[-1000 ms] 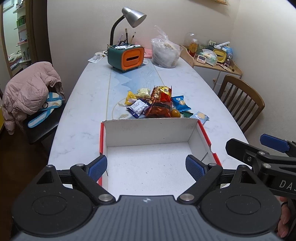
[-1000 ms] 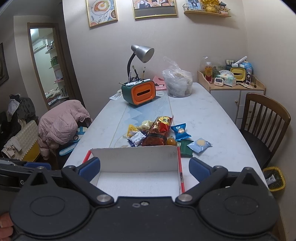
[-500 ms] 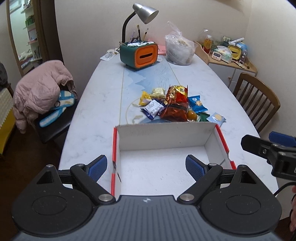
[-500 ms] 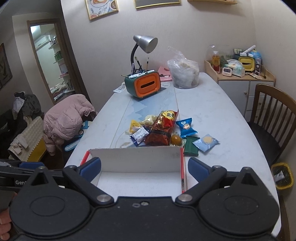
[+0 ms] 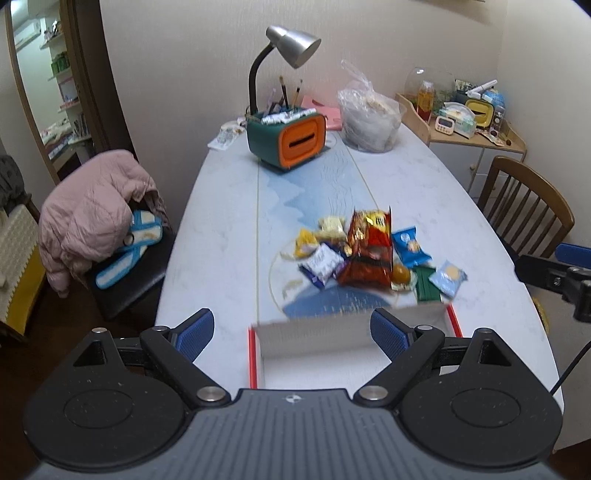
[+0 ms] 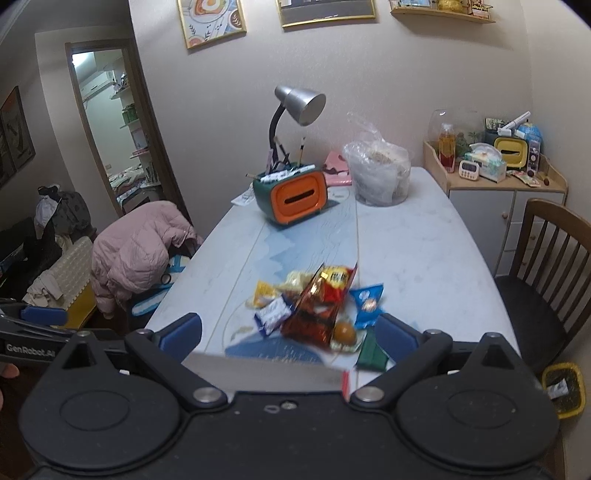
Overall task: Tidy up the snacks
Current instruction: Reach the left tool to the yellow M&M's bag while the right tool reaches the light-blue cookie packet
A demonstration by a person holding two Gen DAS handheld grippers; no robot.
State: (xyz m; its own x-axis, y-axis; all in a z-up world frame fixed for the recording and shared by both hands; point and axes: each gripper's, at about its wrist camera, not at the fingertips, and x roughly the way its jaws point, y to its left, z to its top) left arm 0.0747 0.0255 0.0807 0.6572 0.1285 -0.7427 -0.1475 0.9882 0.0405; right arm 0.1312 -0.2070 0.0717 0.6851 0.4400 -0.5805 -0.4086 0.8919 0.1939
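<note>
Left tongs [image 5: 291,330]: blue pads spread wide apart, nothing between them. Right tongs [image 6: 290,338]: likewise spread wide, holding nothing.

Snack pile [image 5: 369,254] lies mid-worktop, ahead of both tongs and well apart from them. In the pile: a large red-orange bag [image 5: 367,245] in the middle, a blue packet [image 5: 410,245] to its right, a white-and-blue packet [image 5: 321,264] to its left, a yellow packet [image 5: 304,240] beyond that, a pale blue packet [image 5: 448,275] at the right edge, a dark green packet [image 5: 426,282] just beside it, and a small round orange item [image 5: 400,274] against the red bag's near corner. Some blur; labels unreadable.

Open white box with red outer sides [image 5: 413,317] sits on the near end of the worktop, between the snack pile and the tongs. In the left view its far wall runs between the two pads; in the right view only its far rim [image 6: 266,369] shows, blurred, just under the tongs.

Worktop [image 5: 221,221]: long, pale marble pattern with a blue runner down the centre. At the far end, a green-and-orange desk organiser [image 5: 286,138] with pens and a grey gooseneck lamp [image 5: 291,40], and a clear plastic bag [image 5: 369,122] beside it.

Room: pink jacket [image 5: 88,214] draped on a chair at left, wooden chair [image 5: 528,206] at right, a cluttered side cabinet [image 5: 461,129] in the far corner, framed pictures [image 6: 210,20] on the wall, open doorway [image 6: 118,129] at left.
</note>
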